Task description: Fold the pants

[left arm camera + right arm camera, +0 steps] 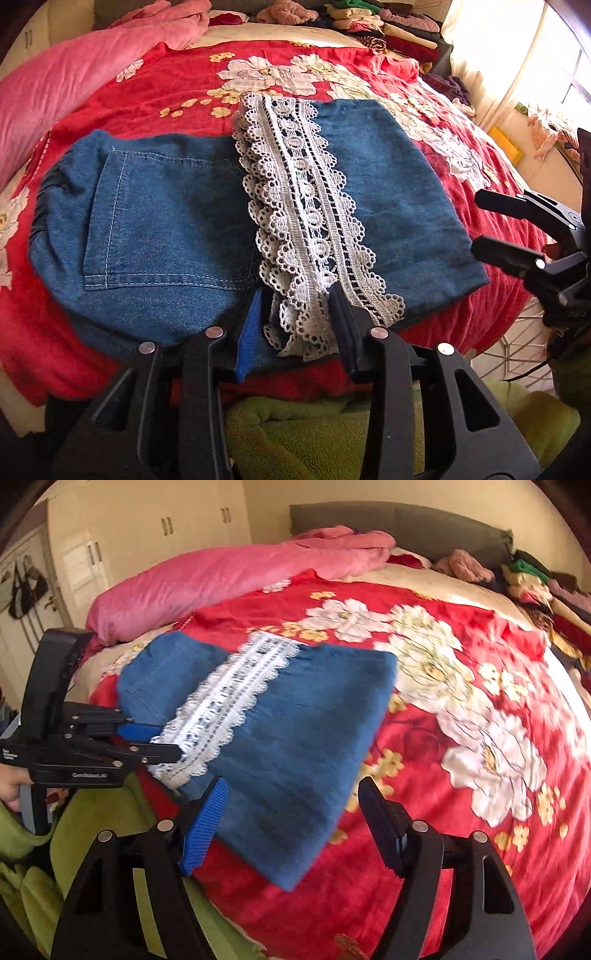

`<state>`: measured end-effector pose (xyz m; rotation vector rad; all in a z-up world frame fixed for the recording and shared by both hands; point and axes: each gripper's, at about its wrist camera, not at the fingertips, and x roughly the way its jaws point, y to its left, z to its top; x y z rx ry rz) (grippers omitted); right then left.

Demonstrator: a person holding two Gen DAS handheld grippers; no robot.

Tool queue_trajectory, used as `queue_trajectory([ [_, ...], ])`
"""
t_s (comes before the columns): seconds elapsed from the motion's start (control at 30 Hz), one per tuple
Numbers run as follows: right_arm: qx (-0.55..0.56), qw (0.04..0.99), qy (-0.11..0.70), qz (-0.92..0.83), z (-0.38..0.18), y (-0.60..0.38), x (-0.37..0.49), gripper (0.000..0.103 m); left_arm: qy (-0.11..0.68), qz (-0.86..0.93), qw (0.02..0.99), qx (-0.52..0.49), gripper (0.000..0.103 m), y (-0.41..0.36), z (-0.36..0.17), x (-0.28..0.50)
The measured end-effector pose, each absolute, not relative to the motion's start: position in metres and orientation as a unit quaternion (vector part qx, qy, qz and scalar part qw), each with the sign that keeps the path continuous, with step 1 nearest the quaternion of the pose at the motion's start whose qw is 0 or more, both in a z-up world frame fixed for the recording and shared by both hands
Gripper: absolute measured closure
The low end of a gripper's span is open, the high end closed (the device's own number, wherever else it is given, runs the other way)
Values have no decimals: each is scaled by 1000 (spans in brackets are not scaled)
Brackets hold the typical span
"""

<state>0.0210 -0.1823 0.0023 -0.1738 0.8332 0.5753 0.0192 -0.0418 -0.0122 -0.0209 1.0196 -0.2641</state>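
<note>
Lying folded on floral bedspread (155, 85): denim pants (166, 221). Left gripper (299, 314) part-open around lace trim (306, 206); right gripper (291, 812) wide open, empty.

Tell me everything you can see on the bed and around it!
pants: one, blue denim, folded flat on the bedspread
lace trim: one strip, white, across the pants
bedspread: one, red with white and yellow flowers, covering the bed
pink blanket: one, pink, bunched along the far side
clothes pile: several, mixed colours, at the head of the bed
headboard: one, grey
wardrobe: cream doors, behind the bed
green sleeve: one, on the person
left gripper: black, blue pad, jaws around the lace end
right gripper: black, open over the pants' near edge
</note>
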Motion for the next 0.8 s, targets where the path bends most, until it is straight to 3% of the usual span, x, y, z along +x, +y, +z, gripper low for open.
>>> queue_trajectory([
  [0.23,-114,841,455,268,-33,-160,31,31,479,-123,869,-11,67,-38,-7,16],
  [0.47,-73,855,436,272,-10,-172,30,31,469,-122,874,-17,62,-34,1,13],
  [0.57,-59,862,425,271,2,-176,31,30,463,-119,878,-20,56,-31,6,11],
  [0.67,-52,870,410,269,16,-177,34,22,454,-115,883,-21,45,-27,12,9],
  [0.8,-57,878,393,268,31,-174,35,17,441,-105,891,-24,38,-19,21,4],
])
